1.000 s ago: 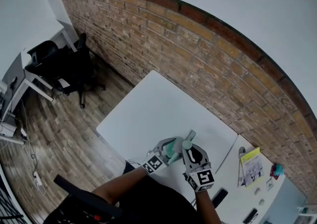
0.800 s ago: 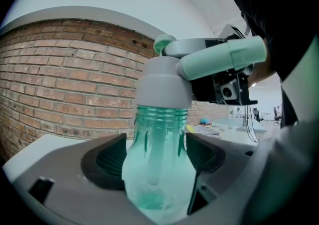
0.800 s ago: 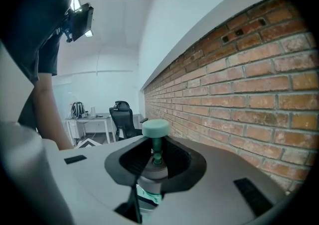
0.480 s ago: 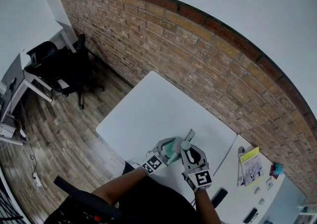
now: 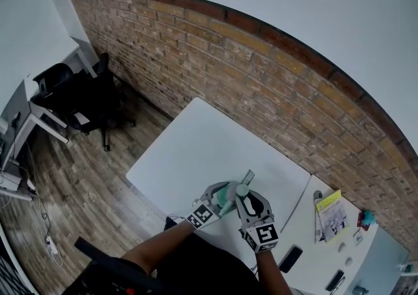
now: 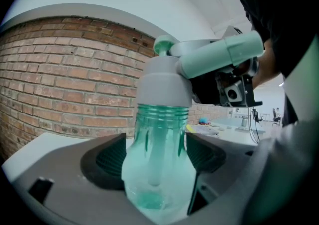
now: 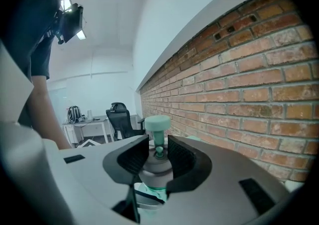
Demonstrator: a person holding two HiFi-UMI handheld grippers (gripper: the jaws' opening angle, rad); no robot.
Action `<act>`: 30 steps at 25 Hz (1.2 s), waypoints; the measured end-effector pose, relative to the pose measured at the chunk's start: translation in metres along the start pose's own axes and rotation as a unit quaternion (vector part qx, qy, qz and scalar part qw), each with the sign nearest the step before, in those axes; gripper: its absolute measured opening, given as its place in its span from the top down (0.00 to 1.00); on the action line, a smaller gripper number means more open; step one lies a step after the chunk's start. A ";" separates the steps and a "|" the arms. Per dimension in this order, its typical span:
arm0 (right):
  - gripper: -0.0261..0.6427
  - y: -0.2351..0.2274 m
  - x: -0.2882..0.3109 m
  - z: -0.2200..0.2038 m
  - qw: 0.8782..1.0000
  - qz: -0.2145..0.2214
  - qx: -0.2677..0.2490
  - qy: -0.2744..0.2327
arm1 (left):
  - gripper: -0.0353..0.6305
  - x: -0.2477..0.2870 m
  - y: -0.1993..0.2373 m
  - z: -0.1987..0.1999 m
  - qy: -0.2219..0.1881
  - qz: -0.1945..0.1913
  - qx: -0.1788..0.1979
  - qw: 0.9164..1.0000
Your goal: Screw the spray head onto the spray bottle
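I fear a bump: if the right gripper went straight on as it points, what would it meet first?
The head, almost surely: it already stands between the jaws of the right gripper, which have just been opening. Beyond it the way looks free.

right gripper (image 7: 157, 145): jaws have just been opening, now a little wider than a moment before; spray head (image 7: 156, 168) between them, pads flanking its grey cap. head view tipped slightly: top edge of brick wall (image 5: 261, 72) lower in frame, more white wall above it; office chair (image 5: 88, 98) and yellow booklet (image 5: 331, 211) shifted a touch in frame.
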State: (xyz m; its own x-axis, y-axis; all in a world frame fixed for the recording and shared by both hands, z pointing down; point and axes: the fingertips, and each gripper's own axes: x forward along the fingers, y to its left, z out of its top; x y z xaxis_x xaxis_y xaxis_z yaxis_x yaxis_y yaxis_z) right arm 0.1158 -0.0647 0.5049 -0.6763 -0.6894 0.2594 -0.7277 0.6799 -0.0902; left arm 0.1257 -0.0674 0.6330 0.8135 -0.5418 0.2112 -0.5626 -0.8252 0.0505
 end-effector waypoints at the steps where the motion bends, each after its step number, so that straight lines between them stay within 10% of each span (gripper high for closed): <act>1: 0.79 -0.001 -0.003 0.000 1.000 -0.004 0.007 -0.001 | 0.41 0.000 0.000 0.000 0.000 0.000 -0.001 1.000; 11: 0.62 -0.003 -0.013 0.002 0.990 -0.029 0.115 0.074 | 0.40 -0.001 0.001 0.000 0.019 -0.002 -0.013 1.000; 30: 0.56 0.005 0.005 -0.023 0.945 -0.181 0.096 0.254 | 0.41 -0.002 -0.011 0.007 0.020 -0.129 0.033 0.991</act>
State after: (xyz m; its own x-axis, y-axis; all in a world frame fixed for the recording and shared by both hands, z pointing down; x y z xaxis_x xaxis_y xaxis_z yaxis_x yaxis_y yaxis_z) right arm 0.1115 -0.0595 0.5283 -0.2715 -0.6267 0.7304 -0.9414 0.3306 -0.0662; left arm 0.1313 -0.0590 0.6251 0.9221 -0.3056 0.2375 -0.3243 -0.9450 0.0434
